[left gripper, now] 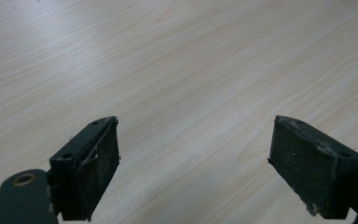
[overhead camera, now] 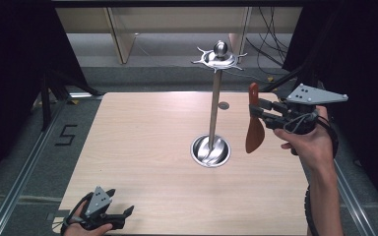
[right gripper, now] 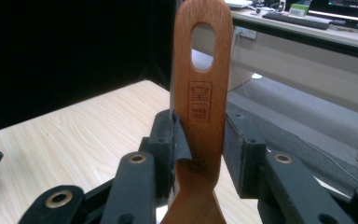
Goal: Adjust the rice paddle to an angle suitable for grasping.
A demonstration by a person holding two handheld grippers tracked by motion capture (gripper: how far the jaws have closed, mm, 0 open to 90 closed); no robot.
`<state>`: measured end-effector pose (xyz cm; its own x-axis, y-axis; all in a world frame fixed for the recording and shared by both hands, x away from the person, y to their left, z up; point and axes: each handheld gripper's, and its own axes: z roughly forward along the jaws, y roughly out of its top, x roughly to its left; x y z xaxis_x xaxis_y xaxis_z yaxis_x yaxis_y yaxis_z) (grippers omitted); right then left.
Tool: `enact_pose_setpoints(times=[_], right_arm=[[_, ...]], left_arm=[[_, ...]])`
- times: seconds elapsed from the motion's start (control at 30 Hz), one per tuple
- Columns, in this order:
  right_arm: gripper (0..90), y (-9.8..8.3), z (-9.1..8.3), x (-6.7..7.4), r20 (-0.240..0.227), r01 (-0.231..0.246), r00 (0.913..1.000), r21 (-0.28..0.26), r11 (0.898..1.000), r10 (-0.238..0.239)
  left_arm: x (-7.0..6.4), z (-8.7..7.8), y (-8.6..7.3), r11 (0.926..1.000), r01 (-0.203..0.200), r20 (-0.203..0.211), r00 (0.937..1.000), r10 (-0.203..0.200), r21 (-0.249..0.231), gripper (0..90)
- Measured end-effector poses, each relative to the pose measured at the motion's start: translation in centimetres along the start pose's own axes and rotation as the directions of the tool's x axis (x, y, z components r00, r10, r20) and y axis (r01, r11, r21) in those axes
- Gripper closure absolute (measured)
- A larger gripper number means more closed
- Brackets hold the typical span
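Above the table's right edge, the right hand-held gripper (overhead camera: 259, 114) clamps a wooden spatula (overhead camera: 254, 129); left one (overhead camera: 123, 212) gapes.

left gripper (overhead camera: 120, 212) low, jaws apart | right gripper (overhead camera: 257, 112) raised, jaws clamped

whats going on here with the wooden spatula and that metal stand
A person works at a wooden table with a gripper in each hand. The right gripper is shut on the handle of a wooden spatula, holding it upright above the table, hanging hole at the top, to the right of a metal stand with hooks around its top. The spatula is not on a hook yet. The left gripper rests open near the table's near left corner, nothing between its jaws.
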<state>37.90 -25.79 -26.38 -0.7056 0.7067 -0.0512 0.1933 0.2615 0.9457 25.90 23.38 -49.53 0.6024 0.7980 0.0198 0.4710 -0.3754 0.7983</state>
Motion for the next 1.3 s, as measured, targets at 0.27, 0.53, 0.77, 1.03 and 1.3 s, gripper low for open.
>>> enact_pose_setpoints(times=[0.27,0.53,0.77,1.03,1.3], right_arm=[[67.2,1.5,-0.1,0.1,0.001,0.017,0.9999,-0.02,1.0,-0.017],[67.2,2.9,-0.1,0.1,-0.009,0.017,0.9998,-0.035,0.999,-0.017],[67.2,3.7,0.5,0.3,-0.015,0.027,0.9995,-0.03,0.999,-0.027],[67.2,4.4,1.2,0.0,-0.013,0.019,0.9997,-0.019,1.0,-0.019],[67.2,4.4,2.1,-0.2,-0.03,-0.002,0.9995,-0.013,1.0,0.001]], left_arm=[[0.0,0.0,0.0,1.0,0.0,0.002,1.0,0.0,-0.003,15.2],[0.0,0.0,0.0,1.0,0.002,0.0,1.0,-0.002,-0.003,15.2],[0.0,0.0,0.0,1.0,0.001,0.005,1.0,-0.001,-0.005,15.1],[0.0,0.0,0.0,1.0,-0.001,0.001,1.0,0.001,-0.004,15.1],[-0.1,0.0,0.0,0.9998,0.009,0.004,1.0,-0.009,-0.017,15.1]])
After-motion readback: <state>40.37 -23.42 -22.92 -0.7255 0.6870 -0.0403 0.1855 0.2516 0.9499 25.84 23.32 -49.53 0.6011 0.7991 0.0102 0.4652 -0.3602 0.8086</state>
